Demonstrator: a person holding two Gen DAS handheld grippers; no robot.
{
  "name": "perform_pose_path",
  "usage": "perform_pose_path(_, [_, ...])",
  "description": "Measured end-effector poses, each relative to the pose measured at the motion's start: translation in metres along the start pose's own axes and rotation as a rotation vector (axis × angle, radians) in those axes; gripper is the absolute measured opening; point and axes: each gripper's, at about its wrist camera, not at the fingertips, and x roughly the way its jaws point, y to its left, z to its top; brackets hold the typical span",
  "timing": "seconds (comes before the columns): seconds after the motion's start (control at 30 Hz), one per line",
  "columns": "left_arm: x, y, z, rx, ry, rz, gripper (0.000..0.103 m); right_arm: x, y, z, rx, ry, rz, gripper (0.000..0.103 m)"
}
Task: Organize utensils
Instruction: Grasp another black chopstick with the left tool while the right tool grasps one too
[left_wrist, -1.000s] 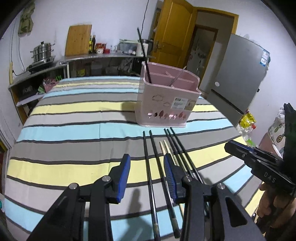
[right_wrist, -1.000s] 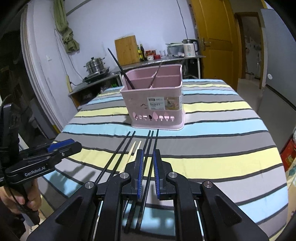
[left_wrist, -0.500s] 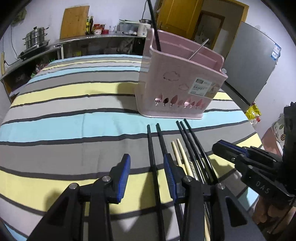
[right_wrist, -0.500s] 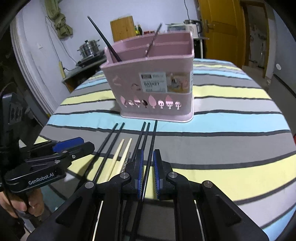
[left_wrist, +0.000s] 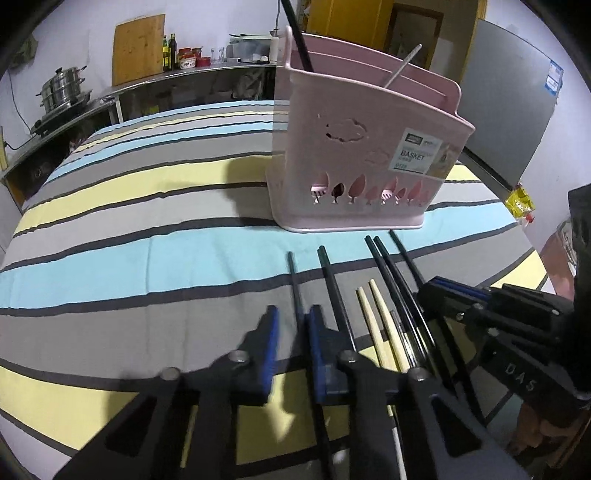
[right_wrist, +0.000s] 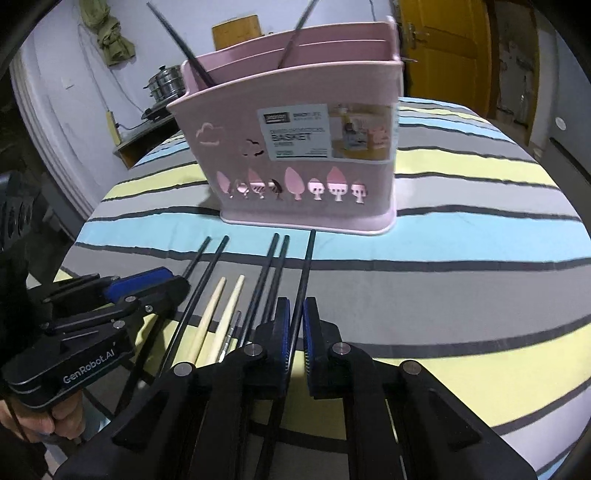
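Note:
A pink utensil basket (left_wrist: 362, 155) (right_wrist: 295, 147) stands on the striped tablecloth with a black chopstick and a metal utensil in it. Several black chopsticks and two pale wooden chopsticks (left_wrist: 380, 317) (right_wrist: 221, 314) lie in front of it. My left gripper (left_wrist: 292, 325) is low over the cloth, its jaws narrowly apart around the leftmost black chopstick (left_wrist: 293, 280). My right gripper (right_wrist: 295, 325) has its jaws narrowly apart around the rightmost black chopstick (right_wrist: 306, 269). Each gripper shows in the other's view, the left (right_wrist: 147, 284) and the right (left_wrist: 454, 295).
A steel counter (left_wrist: 122, 92) with a steamer pot (left_wrist: 61, 88), a cutting board and bottles runs behind the table. A grey fridge (left_wrist: 517, 110) and a yellow door (right_wrist: 454, 48) stand at the right. The tablecloth edge (right_wrist: 546, 443) falls away close to the right gripper.
Both grippers have moved forward and down toward the chopsticks and basket. The left jaws have narrowed from wide open onto the leftmost black chopstick. The right jaws stay narrow over the rightmost one.

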Motion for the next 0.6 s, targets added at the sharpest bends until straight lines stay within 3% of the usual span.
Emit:
perform_pose_path(0.23, [-0.007, 0.013, -0.005, -0.051, 0.007, 0.016, 0.008, -0.012, -0.017, -0.007, 0.05, 0.012, -0.015, 0.007])
perform_pose_path(0.6, [0.006, 0.018, 0.011, -0.059, 0.054, 0.005, 0.009, 0.007, -0.01, 0.017, 0.022, 0.062, -0.059, 0.007])
